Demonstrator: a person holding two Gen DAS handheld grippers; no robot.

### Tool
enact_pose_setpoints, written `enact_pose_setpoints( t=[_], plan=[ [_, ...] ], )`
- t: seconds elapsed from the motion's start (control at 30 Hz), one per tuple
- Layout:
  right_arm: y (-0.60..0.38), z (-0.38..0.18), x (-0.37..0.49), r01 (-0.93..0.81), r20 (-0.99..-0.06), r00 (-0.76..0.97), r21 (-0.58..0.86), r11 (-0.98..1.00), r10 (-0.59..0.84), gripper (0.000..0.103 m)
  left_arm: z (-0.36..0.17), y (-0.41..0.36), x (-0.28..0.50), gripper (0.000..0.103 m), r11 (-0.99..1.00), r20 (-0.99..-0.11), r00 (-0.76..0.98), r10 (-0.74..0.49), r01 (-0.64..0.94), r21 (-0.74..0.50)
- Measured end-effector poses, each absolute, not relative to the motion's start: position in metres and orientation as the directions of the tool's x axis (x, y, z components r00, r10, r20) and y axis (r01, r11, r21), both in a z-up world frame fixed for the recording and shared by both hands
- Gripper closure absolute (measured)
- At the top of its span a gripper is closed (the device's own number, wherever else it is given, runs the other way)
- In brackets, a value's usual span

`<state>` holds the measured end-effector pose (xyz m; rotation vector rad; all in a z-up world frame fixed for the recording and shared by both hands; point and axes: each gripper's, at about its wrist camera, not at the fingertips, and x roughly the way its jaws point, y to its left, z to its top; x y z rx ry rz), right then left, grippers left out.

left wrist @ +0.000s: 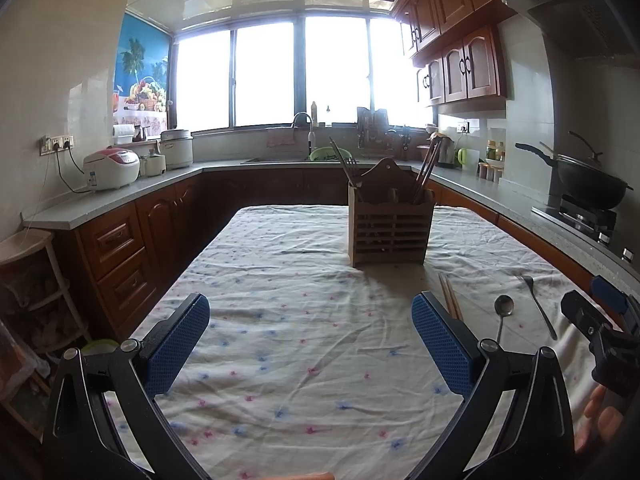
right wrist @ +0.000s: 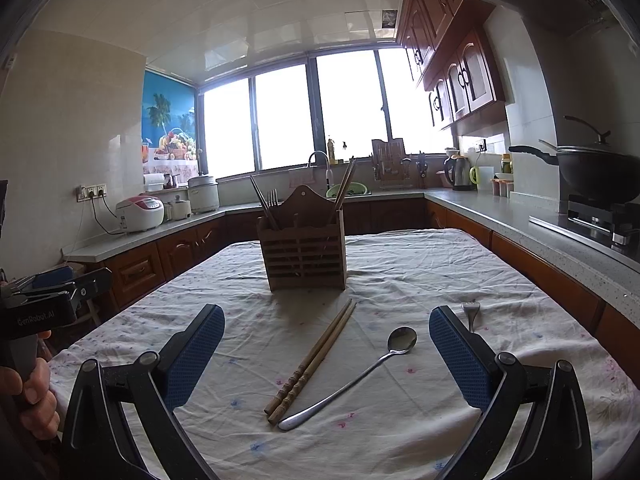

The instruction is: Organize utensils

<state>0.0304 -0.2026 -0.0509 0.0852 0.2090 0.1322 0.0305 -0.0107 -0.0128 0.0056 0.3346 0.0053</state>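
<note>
Spread wide, empty: right gripper [right wrist: 326, 344], chopsticks [right wrist: 312, 362] lying between fingers. Light, stiff, likely roll-prone (pinch mid-shaft). Left gripper [left wrist: 310, 340] likewise agape.

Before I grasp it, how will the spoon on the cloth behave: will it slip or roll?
The spoon looks like polished metal, so it is probably stiff and slippery. Its thin handle lies flat on the wrinkled cloth, likely hard to get under. The round bowl may rock.
</note>
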Motion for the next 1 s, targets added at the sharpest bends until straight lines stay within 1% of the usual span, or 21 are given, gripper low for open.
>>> enact_pose_setpoints(
  t=[1.0],
  plan=[
    [-0.1974, -0.045, 0.0305, -0.133, -0.19, 0.97, 0.102, 0.986, 0.151, 0.0, -0.0152, -0.0109, 0.0351, 0.0, 1.0, -0.339, 0.941, 0.008, -0.003, 0.014]
  ],
)
